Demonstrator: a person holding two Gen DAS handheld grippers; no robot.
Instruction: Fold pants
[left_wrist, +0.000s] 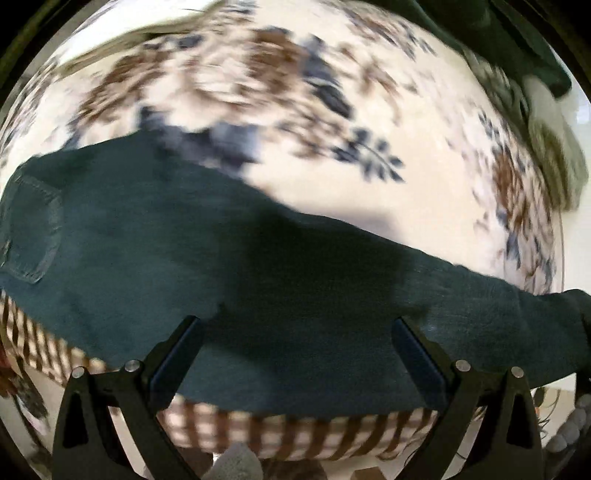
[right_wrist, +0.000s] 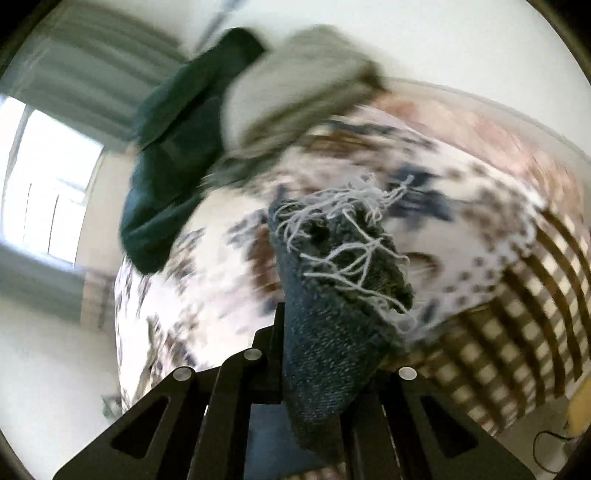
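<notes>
Dark teal jeans (left_wrist: 184, 243) lie stretched across the floral bedspread (left_wrist: 424, 122) in the left wrist view, back pocket at the far left. My left gripper (left_wrist: 295, 332) is open above the jeans' near edge, fingers apart and holding nothing. My right gripper (right_wrist: 332, 314) is shut on the frayed hem of a jeans leg (right_wrist: 343, 266), lifted above the bed, white threads hanging from the cuff. The view is motion-blurred.
A pile of folded dark green clothes (right_wrist: 173, 147) and a beige folded garment (right_wrist: 295, 81) sit at the far side of the bed. A brown checked bed skirt (left_wrist: 295, 435) runs along the near edge. A window (right_wrist: 48, 184) is at the left.
</notes>
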